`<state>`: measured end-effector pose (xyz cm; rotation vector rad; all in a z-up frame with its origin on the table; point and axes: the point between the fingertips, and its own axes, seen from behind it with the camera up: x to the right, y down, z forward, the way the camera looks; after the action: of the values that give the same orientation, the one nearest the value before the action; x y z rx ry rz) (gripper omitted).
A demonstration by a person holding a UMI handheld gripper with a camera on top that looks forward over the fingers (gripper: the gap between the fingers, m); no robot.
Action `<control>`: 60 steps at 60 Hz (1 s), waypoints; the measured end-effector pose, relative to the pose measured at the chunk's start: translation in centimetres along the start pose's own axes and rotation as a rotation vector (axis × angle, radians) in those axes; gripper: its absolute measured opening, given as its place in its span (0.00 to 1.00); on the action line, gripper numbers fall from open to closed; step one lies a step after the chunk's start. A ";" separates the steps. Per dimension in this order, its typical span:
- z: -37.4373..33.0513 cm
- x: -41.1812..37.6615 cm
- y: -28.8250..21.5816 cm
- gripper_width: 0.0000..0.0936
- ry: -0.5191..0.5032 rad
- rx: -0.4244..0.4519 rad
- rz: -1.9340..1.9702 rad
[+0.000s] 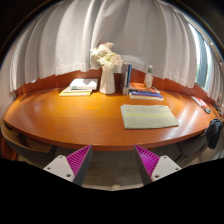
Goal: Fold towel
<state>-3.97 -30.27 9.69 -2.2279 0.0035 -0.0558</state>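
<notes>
A pale green towel (149, 116) lies flat on the wooden table (90, 118), folded into a rectangle, to the right of the table's middle and near its front edge. My gripper (113, 162) is well back from the table, below its front edge, with the towel far beyond the fingers and a little to the right. The two fingers with their magenta pads (78, 158) stand wide apart with nothing between them; only the floor shows in the gap.
On the far side of the table stand a white vase with flowers (107, 70), open books (79, 88) to its left, and upright books, a bottle (149, 76) and stacked books (144, 94) to its right. White curtains hang behind. A dark chair (214, 135) is at the right.
</notes>
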 end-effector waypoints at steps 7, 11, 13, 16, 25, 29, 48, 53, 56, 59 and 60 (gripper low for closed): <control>5.4 2.8 1.2 0.89 0.031 -0.067 -0.010; 8.2 4.5 0.6 0.89 0.045 -0.086 -0.012; 10.0 5.0 0.0 0.88 0.052 -0.089 -0.012; 12.1 6.0 -1.3 0.88 0.056 -0.090 -0.011; 19.5 7.8 -5.0 0.82 0.051 -0.086 -0.020; 22.5 8.2 -6.2 0.80 0.051 -0.090 -0.031; 27.3 9.0 -6.9 0.07 0.068 -0.098 0.002; 27.4 9.3 -6.8 0.03 0.057 -0.109 -0.051; 27.3 9.1 -6.7 0.03 0.034 -0.133 -0.061; 27.0 9.6 -7.2 0.03 0.019 -0.143 -0.099; 26.8 10.0 -7.6 0.03 0.022 -0.144 -0.111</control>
<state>7.01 -4.68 -0.29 -2.3695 -0.1078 -0.1446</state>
